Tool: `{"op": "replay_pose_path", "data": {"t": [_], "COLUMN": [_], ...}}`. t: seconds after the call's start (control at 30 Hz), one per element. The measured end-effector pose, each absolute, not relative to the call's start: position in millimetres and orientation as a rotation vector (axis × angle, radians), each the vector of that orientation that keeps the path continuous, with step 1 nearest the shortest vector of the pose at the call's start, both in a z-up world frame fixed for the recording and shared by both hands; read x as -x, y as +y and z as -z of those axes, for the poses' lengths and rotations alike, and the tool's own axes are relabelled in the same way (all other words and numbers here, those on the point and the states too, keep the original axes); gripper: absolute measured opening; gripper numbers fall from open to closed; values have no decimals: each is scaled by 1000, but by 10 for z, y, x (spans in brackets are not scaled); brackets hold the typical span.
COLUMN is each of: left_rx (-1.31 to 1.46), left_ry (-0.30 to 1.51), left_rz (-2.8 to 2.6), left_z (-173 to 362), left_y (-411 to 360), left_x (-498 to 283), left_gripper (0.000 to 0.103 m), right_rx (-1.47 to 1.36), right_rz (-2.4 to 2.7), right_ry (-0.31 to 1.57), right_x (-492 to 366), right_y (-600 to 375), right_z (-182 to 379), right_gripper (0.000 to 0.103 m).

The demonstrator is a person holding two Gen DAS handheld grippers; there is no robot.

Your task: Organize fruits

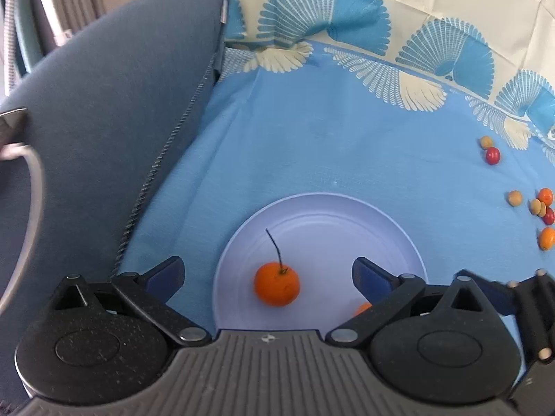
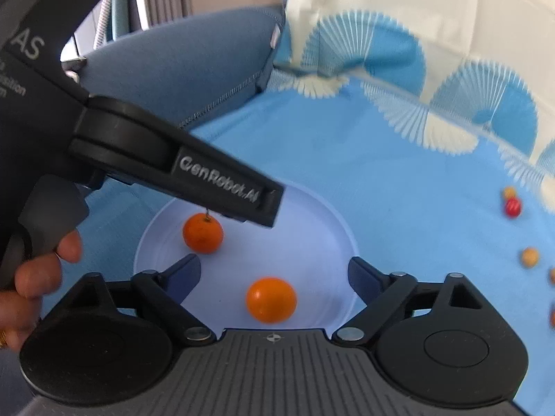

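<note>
A pale lilac plate [image 1: 347, 215] lies on the blue cloth; it also shows in the right wrist view [image 2: 312, 215]. An orange fruit with a long dark stem [image 1: 276, 287] rests on it, also seen from the right wrist [image 2: 203, 233]. A second orange fruit [image 2: 271, 300] lies on the plate, half hidden in the left wrist view [image 1: 362, 309]. My left gripper [image 1: 267, 272] is open above the plate, empty. My right gripper [image 2: 274, 272] is open, empty, just above the second fruit. Several small red, orange and tan fruits [image 1: 539, 208] lie loose at the right.
A grey-blue cushion [image 1: 104, 121] borders the cloth on the left. A cream cloth with blue fan pattern [image 1: 381, 34] rises at the back. The left gripper's body [image 2: 215, 173] crosses the right wrist view over the plate. A red fruit [image 2: 512, 207] lies far right.
</note>
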State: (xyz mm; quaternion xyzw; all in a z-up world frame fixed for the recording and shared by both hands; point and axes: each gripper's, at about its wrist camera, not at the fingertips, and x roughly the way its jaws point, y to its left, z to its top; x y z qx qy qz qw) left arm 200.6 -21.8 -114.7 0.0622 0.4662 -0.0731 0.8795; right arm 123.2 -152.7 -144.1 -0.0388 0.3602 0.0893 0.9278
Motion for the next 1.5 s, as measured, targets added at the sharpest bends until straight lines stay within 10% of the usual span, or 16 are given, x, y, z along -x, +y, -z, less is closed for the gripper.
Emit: {"op": "replay_pose_path", "data": {"t": [1.5], "left_rx": [-143], "left_ry": [841], "left_rz": [72], "left_z": [262], "left_y": [97], "left_x": [51], "left_gripper": [103], "right_rx": [-12], "right_rz": [-34], "right_ry": [545], "right_x": [933], "right_y": [-1656], "right_z": [469], "right_gripper": [102]}}
